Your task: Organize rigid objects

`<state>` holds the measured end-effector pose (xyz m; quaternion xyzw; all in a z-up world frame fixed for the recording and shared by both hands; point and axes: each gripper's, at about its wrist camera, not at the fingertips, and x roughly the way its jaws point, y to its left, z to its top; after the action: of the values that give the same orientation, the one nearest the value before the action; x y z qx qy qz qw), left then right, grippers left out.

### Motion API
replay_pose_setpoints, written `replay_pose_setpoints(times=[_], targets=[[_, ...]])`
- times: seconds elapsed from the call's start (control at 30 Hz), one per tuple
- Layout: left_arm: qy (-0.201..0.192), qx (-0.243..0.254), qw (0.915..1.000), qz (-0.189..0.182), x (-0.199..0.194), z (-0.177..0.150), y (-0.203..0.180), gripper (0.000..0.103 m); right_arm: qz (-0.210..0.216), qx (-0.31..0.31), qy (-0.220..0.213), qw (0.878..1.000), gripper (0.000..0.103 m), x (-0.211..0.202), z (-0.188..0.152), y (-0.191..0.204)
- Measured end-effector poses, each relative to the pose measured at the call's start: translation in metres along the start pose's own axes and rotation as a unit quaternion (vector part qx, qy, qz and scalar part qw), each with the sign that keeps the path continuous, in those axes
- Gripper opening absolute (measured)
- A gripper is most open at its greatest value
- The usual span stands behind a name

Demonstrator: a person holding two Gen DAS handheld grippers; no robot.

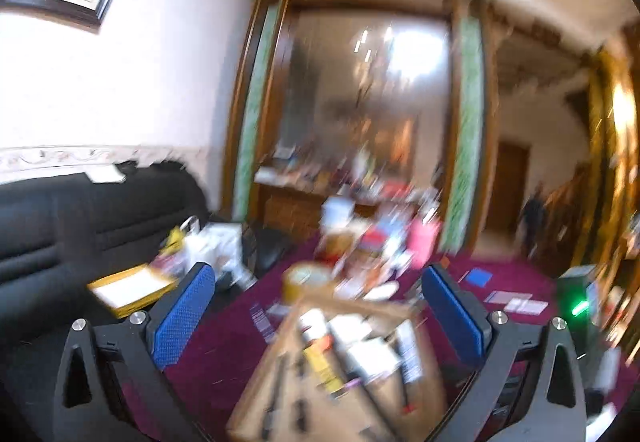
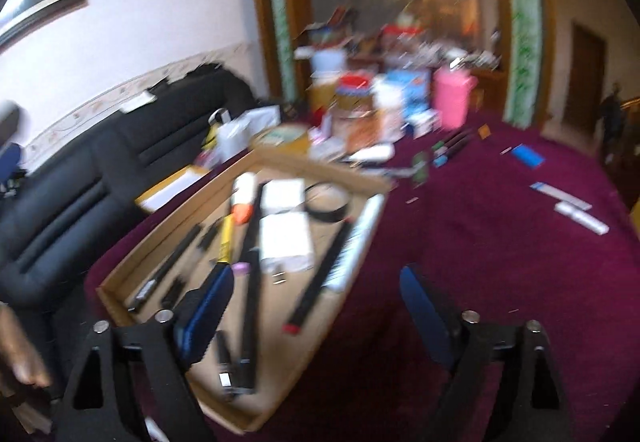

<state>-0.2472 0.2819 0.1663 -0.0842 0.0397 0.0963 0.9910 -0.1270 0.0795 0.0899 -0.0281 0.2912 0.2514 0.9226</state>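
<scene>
Shallow cardboard tray [image 2: 120,274] sits on the maroon tablecloth [image 2: 480,262], near the table's left edge beside a black sofa [image 2: 72,210]. Inside it, lying flat: long black bars [image 2: 320,274], a white tube with an orange band [image 2: 245,198], white boxes [image 2: 285,238], a black ring [image 2: 326,204], a white strip along the right wall [image 2: 360,238]. Both views are motion-blurred; small items unreadable. Right gripper [image 2: 316,302] hovers over the tray's near end, jaws spread wide, nothing between them. Left gripper [image 1: 320,306] also spread wide and empty, tray below it. Behind the tray: a cluttered pile of containers, including a pink one [image 2: 454,102]. Scattered cards [image 2: 576,210] lie on the cloth at right.
</scene>
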Motion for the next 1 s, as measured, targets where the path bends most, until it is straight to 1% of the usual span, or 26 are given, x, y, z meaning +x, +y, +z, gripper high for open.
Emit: replay_pose_setpoints(times=[0.03, 0.07, 0.1, 0.17, 0.23, 0.37, 0.43, 0.57, 0.7, 0.77, 0.83, 0.87, 0.93, 1.0], targets=[[-0.003, -0.011, 0.9999, -0.003, 0.000, 0.000, -0.003, 0.103, -0.010, -0.001, -0.008, 1.000, 0.094, -0.004, -0.001, -0.005], [0.006, -0.019, 0.9998, 0.002, 0.003, -0.001, -0.008, 0.103, -0.017, -0.001, -0.013, 1.000, 0.094, -0.010, -0.002, -0.009], [0.027, -0.018, 0.9994, 0.010, 0.010, -0.002, -0.014, 0.103, -0.023, -0.001, -0.017, 1.000, 0.094, -0.013, -0.003, -0.013], [0.063, -0.001, 0.9979, 0.012, 0.023, -0.006, -0.026, 0.103, -0.030, 0.002, -0.020, 0.999, 0.094, -0.017, -0.007, -0.019], [0.079, 0.003, 0.9967, 0.015, 0.029, -0.014, -0.035, 0.103, -0.039, 0.004, -0.021, 0.999, 0.094, -0.022, -0.013, -0.026], [0.109, -0.026, 0.9937, -0.006, 0.034, -0.024, -0.041, 0.103, -0.052, 0.009, -0.020, 0.998, 0.094, -0.026, -0.023, -0.038], [0.136, -0.041, 0.9897, -0.017, 0.039, -0.030, -0.043, 0.103, -0.053, 0.016, -0.020, 0.998, 0.094, -0.031, -0.028, -0.045], [0.188, -0.053, 0.9802, -0.034, 0.051, -0.044, -0.048, 0.103, -0.056, 0.020, -0.024, 0.998, 0.094, -0.035, -0.030, -0.052], [0.222, -0.059, 0.9726, -0.037, 0.058, -0.059, -0.051, 0.103, -0.055, 0.021, -0.025, 0.998, 0.094, -0.038, -0.032, -0.055], [0.231, -0.070, 0.9699, -0.035, 0.060, -0.063, -0.049, 0.103, -0.054, 0.022, -0.024, 0.998, 0.094, -0.038, -0.034, -0.055], [0.231, -0.078, 0.9693, -0.028, 0.061, -0.065, -0.046, 0.103, -0.055, 0.022, -0.022, 0.998, 0.094, -0.037, -0.035, -0.055], [0.230, -0.076, 0.9701, -0.018, 0.060, -0.065, -0.045, 0.103, -0.056, 0.022, -0.021, 0.998, 0.094, -0.037, -0.035, -0.055], [0.231, -0.065, 0.9708, 0.012, 0.063, -0.065, -0.043, 0.103, -0.057, 0.021, -0.021, 0.998, 0.094, -0.035, -0.036, -0.054], [0.237, -0.049, 0.9690, 0.047, 0.064, -0.066, -0.043, 0.103, -0.056, 0.020, -0.019, 0.998, 0.094, -0.034, -0.036, -0.052]])
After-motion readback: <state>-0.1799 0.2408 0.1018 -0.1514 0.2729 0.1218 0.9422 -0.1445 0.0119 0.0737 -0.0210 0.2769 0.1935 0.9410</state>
